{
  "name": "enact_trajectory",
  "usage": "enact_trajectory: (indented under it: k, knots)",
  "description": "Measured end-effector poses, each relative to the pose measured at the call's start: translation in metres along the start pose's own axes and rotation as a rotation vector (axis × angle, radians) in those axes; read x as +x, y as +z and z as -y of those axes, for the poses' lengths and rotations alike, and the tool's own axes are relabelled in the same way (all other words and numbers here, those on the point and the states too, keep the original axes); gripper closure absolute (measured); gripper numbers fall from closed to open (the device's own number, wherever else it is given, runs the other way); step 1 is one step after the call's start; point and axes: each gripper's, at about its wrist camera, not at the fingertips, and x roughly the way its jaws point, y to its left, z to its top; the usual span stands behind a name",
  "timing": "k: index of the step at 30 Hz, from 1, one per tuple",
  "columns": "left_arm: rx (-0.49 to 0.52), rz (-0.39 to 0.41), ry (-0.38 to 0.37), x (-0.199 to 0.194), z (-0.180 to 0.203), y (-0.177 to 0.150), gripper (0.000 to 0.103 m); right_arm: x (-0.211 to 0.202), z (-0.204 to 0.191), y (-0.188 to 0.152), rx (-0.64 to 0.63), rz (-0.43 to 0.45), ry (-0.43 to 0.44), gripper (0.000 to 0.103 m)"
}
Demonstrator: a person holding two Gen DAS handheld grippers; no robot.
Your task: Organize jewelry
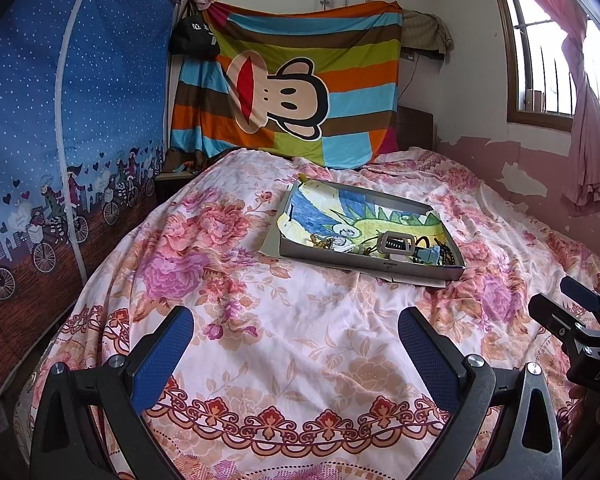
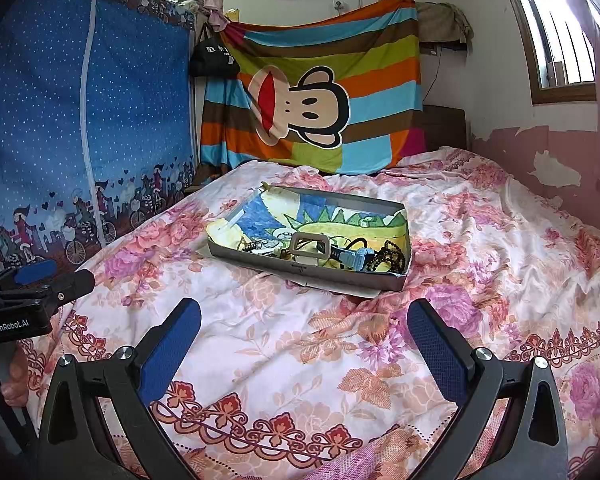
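Both grippers hover over the near part of a floral bedspread (image 1: pixel 284 344), the left gripper (image 1: pixel 296 356) and the right gripper (image 2: pixel 304 352) each spread wide with nothing between the blue pads. Farther off, mid-bed, lies a shallow grey tray (image 2: pixel 300 270). Its jewelry (image 2: pixel 320 250), a tangle of beads, chains and watches, is heaped along its near edge.

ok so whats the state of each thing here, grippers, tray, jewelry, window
left gripper: open, empty, above the bedspread
right gripper: open, empty
tray: uncovered, flat on the bed
jewelry: piled at the tray's near end, tangled
dark bead string: coiled in the tray
curtain: pulled aside
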Motion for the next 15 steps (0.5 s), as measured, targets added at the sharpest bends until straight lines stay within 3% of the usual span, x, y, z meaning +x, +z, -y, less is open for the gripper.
enact_trajectory:
  k: [15]
  knots:
    - [0.027,-0.026,0.053,0.0060,-0.0003,-0.0022,0.000,0.0021,-0.0006,-0.0079,-0.005,-0.010,0.003,0.002]
